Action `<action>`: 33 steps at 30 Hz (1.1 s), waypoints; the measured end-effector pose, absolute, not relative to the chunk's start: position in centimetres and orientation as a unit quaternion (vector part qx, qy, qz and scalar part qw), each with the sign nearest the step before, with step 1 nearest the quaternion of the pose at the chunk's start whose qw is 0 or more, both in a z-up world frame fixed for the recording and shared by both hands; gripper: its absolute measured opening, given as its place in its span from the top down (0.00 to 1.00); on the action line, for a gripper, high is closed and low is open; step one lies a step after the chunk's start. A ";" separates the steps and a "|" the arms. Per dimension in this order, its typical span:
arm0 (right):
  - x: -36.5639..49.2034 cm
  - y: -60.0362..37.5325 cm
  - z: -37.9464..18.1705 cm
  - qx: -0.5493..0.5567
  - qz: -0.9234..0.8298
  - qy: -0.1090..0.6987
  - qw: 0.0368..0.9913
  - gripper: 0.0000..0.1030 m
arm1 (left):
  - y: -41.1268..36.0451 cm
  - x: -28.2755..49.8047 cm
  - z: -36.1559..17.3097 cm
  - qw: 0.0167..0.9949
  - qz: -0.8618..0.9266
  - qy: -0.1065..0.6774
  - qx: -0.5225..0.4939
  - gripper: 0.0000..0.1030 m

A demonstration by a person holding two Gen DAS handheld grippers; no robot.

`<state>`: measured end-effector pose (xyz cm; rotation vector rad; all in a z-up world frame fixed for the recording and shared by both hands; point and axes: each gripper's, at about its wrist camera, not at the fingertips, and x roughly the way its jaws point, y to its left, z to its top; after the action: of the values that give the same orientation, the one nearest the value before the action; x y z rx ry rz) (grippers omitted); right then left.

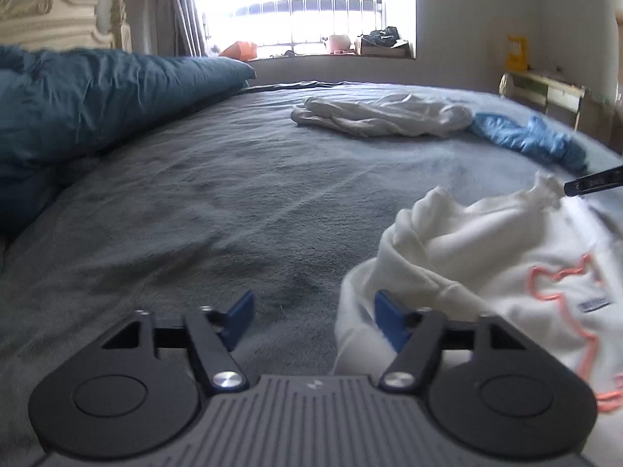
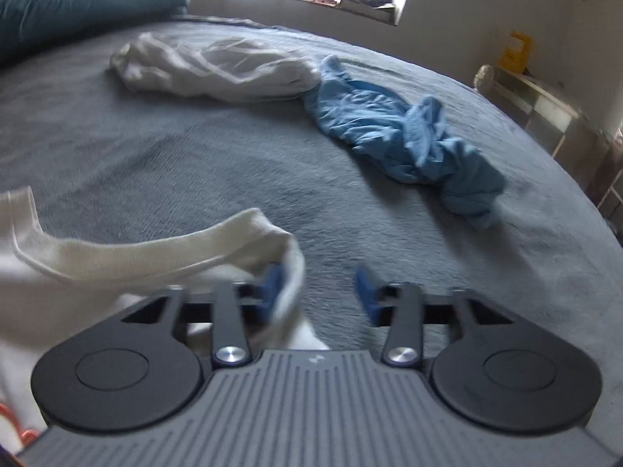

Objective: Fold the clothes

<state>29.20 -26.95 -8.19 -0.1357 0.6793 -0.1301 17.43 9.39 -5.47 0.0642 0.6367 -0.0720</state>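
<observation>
Letting go of the white sweatshirt (image 1: 486, 257) on the bed (image 1: 194, 202); left gripper (image 1: 311, 321) and right gripper (image 2: 317, 292) both gape wide, gripping nothing; next, I judge, regrasp an edge to fold

Sweatshirt (image 1: 506, 257) nearest on bed (image 1: 194, 194); shirt (image 1: 381, 116) behind, crumpled garment (image 1: 533, 138) right.

A white sweatshirt (image 1: 486, 241) with an orange outline print lies bunched on the grey bed nearest us. Further off, a crumpled white garment (image 2: 210, 66) sprawls flat, touching a twisted light-blue garment (image 2: 405, 136) on its right.
</observation>
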 end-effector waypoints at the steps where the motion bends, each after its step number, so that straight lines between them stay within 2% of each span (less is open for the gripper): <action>1: 28.2 -27.8 -7.0 -0.054 -0.060 0.325 0.942 0.39 | 9.8 16.8 -4.8 0.948 -0.039 0.315 0.022 0.25; 5: 22.0 -31.3 -2.1 0.018 -0.011 0.313 0.949 0.35 | 10.4 11.8 -1.2 0.952 -0.061 0.298 0.019 0.21; 7: 17.2 -31.9 -0.7 0.040 0.038 0.314 0.948 0.32 | 10.4 8.0 0.5 0.955 -0.086 0.285 0.019 0.10; 10: 9.1 -31.8 0.4 0.038 0.098 0.309 0.945 0.30 | 10.2 2.4 2.7 0.953 -0.126 0.274 0.012 0.09; 15: -5.7 -28.8 -1.2 0.009 0.222 0.278 0.934 0.30 | 9.5 -5.7 3.9 0.939 -0.185 0.288 -0.004 0.08; 22: -20.0 -19.6 -4.2 -0.138 0.324 0.199 0.915 0.31 | 8.3 -10.3 0.2 0.907 -0.237 0.344 -0.047 0.09; 25: -23.2 -16.1 -6.0 -0.274 0.357 0.163 0.878 0.31 | 8.1 -9.8 -1.9 0.897 -0.221 0.374 -0.085 0.17; 27: -24.6 -14.1 -7.6 -0.361 0.366 0.151 0.844 0.31 | 8.5 -9.6 -3.1 0.889 -0.219 0.385 -0.114 0.18; 30: -25.8 -11.8 -9.7 -0.422 0.380 0.139 0.811 0.31 | 8.8 -9.9 -4.4 0.885 -0.214 0.391 -0.132 0.21; 32: -25.2 -11.1 -10.8 -0.429 0.361 0.138 0.816 0.35 | 8.5 -10.9 -4.5 0.890 -0.210 0.384 -0.126 0.21; 33: -24.6 -11.2 -10.7 -0.412 0.355 0.147 0.827 0.46 | 8.3 -11.3 -4.4 0.893 -0.210 0.379 -0.123 0.21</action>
<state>-24.58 -11.16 -10.66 -0.8743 0.3120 0.7532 -11.32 8.33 -4.43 -0.2547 0.7866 -0.4353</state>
